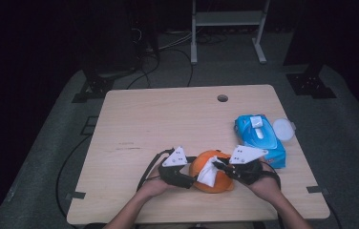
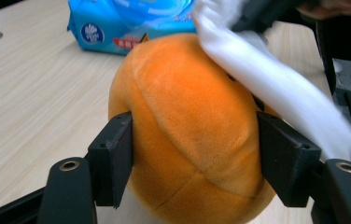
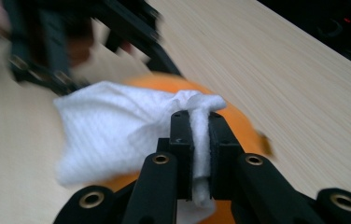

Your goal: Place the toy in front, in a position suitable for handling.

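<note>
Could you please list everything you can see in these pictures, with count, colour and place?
plush toy: one, orange, rounded, near the table's front edge, between the two claws.
wipe: one, white, draped over the plush toy.
wipes pack: one, blue, right side of the table, its round white lid flipped open.
table: one, light wood, with a round hole near the far edge.
frame: one, pale metal, on the floor beyond the table.
cables: several, black, on the grey floor left of and behind the table.
left claw: one, black, jaws pressed on either side of the plush toy.
right claw: one, black, jaws pinching the wipe.
forearms: two, entering from the bottom.
</note>
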The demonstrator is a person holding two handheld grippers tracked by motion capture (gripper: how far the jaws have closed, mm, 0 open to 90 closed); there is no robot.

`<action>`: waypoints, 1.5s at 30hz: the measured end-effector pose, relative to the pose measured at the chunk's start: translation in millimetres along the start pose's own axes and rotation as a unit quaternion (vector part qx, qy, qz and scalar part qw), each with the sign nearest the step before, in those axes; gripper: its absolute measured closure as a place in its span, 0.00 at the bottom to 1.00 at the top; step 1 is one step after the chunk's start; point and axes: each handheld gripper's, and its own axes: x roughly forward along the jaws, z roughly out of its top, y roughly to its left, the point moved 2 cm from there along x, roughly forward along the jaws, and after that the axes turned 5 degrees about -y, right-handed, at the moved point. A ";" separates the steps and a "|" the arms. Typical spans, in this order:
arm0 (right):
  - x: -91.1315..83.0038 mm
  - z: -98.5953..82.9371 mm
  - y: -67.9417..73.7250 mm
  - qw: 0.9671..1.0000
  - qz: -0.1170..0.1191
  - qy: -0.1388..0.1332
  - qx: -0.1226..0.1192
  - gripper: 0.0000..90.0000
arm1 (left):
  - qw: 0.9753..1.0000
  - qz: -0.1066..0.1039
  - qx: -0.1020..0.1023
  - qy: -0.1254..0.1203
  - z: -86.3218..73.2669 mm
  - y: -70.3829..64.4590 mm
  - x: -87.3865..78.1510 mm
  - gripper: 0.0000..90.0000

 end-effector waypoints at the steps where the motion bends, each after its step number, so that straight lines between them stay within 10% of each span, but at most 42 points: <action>1: -1.4 -3.6 -3.5 1.000 -0.003 0.002 0.006 0.91 | 1.000 -0.003 0.000 0.001 -2.0 1.7 -1.5 0.37; 8: -2.9 -8.2 -6.3 1.000 -0.009 0.001 0.024 0.91 | 0.997 -0.013 -0.044 -0.059 9.2 4.2 -7.1 0.21; 12: 3.7 1.7 10.0 1.000 0.018 -0.003 -0.001 0.91 | 0.999 -0.004 -0.022 -0.037 4.6 3.9 -5.1 0.31; 17: -0.4 -11.5 -6.9 1.000 0.008 0.007 0.022 0.91 | 1.000 -0.007 -0.020 -0.016 -5.6 12.6 -11.6 0.35; 24: -1.3 -15.9 -10.2 0.999 0.005 0.009 0.044 0.91 | 0.998 -0.003 -0.053 -0.026 1.8 12.1 -6.9 0.22; 28: 0.5 -10.2 -1.5 0.999 0.018 0.005 0.027 0.91 | 0.999 -0.002 -0.047 -0.023 -2.6 14.7 -5.1 0.30; 35: -2.2 -31.3 -25.9 0.998 0.000 0.035 0.058 0.91 | 0.999 -0.002 -0.052 -0.011 -10.2 22.2 -14.3 0.34; 40: 0.6 -25.4 -18.6 0.998 0.002 0.028 0.053 0.91 | 0.998 0.000 -0.066 -0.020 -4.5 23.8 -11.0 0.17; 45: -0.6 -22.3 -15.3 0.999 0.013 0.021 0.048 0.91 | 0.997 0.007 -0.081 -0.009 -9.3 26.9 -11.5 0.29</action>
